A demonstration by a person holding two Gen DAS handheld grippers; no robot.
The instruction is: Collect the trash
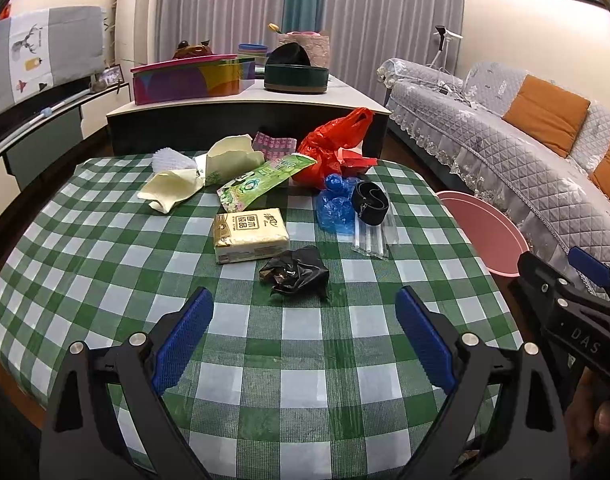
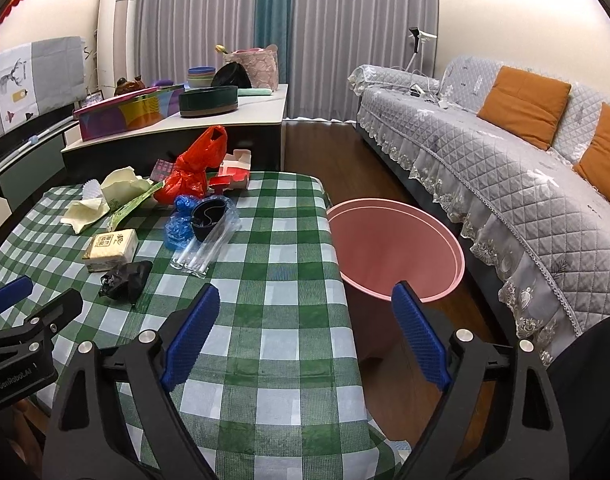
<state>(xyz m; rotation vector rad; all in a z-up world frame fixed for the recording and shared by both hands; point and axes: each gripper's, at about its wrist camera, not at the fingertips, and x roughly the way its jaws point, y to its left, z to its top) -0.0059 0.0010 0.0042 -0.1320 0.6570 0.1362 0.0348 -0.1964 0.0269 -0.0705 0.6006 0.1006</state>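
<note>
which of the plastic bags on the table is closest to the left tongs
The crumpled black bag, lying just ahead of the open left tongs beside the tissue pack. The blue bags and red bag sit farther back.

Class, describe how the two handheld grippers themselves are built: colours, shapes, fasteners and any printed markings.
Both look alike. The left gripper and right gripper each have a black plastic frame with triangular cut-outs, round silver bolts at the joints, and two fingers faced with blue ribbed pads. White lettering shows on their bodies: "DAS" on the right one, "GenRobot.AI" on the left. No cables are visible.
</note>
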